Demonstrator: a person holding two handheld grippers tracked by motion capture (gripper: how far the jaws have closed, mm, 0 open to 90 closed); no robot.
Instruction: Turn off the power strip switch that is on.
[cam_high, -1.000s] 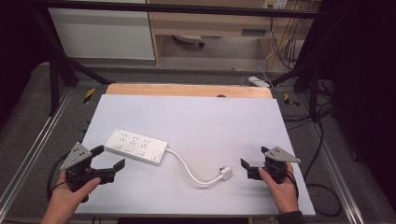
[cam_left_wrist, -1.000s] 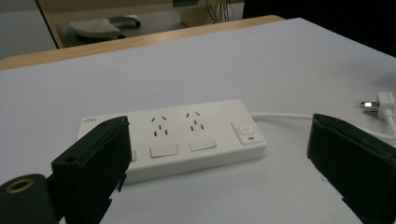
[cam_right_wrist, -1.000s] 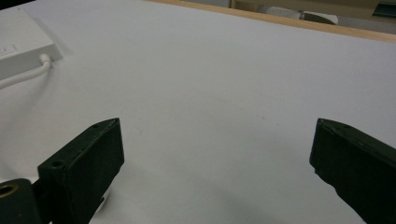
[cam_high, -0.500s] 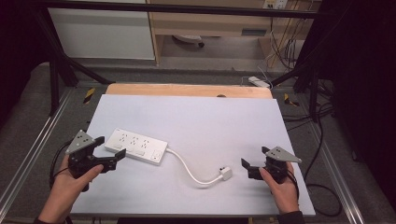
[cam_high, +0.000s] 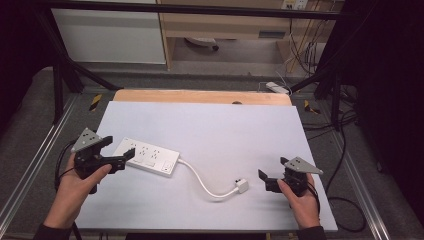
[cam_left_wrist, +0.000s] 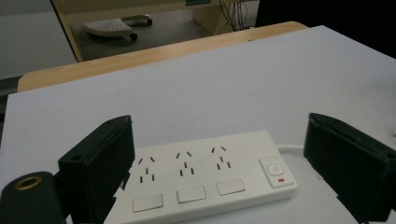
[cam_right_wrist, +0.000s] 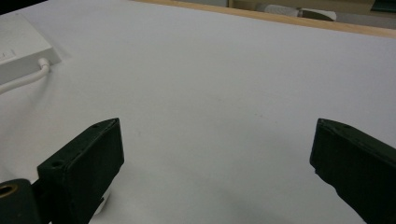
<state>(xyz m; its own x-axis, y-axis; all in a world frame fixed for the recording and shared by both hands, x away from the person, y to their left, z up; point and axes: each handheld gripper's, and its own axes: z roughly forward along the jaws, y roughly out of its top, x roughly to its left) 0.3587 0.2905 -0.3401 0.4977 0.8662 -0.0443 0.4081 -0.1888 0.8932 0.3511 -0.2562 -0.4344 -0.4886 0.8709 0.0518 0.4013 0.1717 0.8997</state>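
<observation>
- The power strip (cam_high: 147, 157) lies flat near the left edge of the surface (cam_high: 210, 125), its cord (cam_high: 202, 182) curling toward the front edge and ending in a small white plug (cam_high: 241, 186) that rests loose on the surface.
- The left gripper (cam_high: 116, 152) sits at the strip's left end with its jaws wide apart, one on each side of the strip's length in the left gripper view (cam_left_wrist: 219, 168). If it shuts from there it may press along the long axis or catch only a corner, and the smooth plastic could skid away or swing round.
- A jaw that lands on the top face could press one of the switches (cam_left_wrist: 275, 171).
- Lifting the strip by one end would likely let it droop and drag the cord, flicking the plug across the surface.
- The right gripper (cam_high: 266, 180) rests near the front right corner, jaws apart and holding nothing, just beside the plug. A careless sweep could knock the plug away, and the bend in the cord may spring it back if it is grabbed off-centre.
</observation>
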